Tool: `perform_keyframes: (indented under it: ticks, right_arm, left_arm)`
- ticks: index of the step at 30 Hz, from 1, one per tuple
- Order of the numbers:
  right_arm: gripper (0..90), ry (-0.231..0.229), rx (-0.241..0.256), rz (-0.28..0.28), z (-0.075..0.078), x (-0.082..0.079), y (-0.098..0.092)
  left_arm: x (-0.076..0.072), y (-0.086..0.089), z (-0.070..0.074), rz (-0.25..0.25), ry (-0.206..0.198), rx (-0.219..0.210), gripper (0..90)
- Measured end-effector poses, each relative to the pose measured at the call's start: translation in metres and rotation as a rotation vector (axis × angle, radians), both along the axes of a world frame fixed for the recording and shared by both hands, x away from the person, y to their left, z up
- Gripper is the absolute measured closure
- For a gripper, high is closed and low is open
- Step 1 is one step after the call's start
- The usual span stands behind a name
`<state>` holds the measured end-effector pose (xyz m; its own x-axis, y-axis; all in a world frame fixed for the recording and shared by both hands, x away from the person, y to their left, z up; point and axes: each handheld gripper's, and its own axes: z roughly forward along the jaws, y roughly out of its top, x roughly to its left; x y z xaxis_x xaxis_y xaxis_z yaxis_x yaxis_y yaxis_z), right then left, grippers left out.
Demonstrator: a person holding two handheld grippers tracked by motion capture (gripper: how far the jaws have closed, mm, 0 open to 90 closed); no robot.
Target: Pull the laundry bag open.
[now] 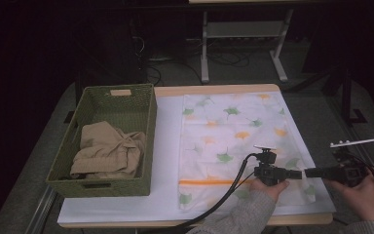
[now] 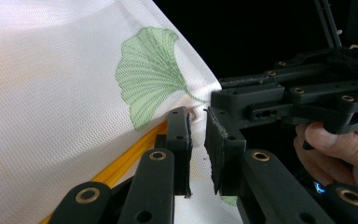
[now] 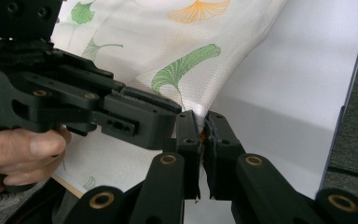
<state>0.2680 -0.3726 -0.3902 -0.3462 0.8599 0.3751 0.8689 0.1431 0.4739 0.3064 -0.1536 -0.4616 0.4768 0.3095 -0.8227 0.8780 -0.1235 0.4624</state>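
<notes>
Nearest the high camera, two forearms come in at the table's [image 1: 168, 209] near edge: the left gripper [image 1: 297, 174] and right gripper [image 1: 308, 172] meet tip to tip over the near right corner of the leaf-printed mesh bag [image 1: 233, 131]. That bag lies flat on the right half of the white tabletop, its long axis running away from the person, the orange zipper [image 1: 207, 182] crossing it near the front end. A green woven basket [image 1: 148, 146] holding beige cloth [image 1: 108, 148] sits well apart on the left, with a bare white strip between basket and bag; the bag's right side lies close to the table's right edge. From the left gripper view, the left gripper [image 2: 198, 149] has its jaws slightly parted — the bag's [image 2: 65, 93] fabric lies between them, not clamped. From the right gripper view, the right gripper [image 3: 202, 140] is clenched on the bag's [image 3: 186, 51] raised corner, lifting it off the table [image 3: 303, 70], with bare white surface beyond.
</notes>
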Motion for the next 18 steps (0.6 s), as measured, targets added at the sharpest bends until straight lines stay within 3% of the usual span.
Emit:
perform_keyframes:
  ticks: [5,18]
  right_arm:
    - [84.5,0.002,-0.002,-0.003,0.000,0.000,0.000]
    - [84.6,0.006,0.006,0.003,-0.003,0.000,0.000]
  left_arm:
    - [-0.001,0.000,0.000,-0.001,-0.018,0.032,88.7]
    - [-0.001,0.008,0.012,0.014,-0.103,0.081,89.8]
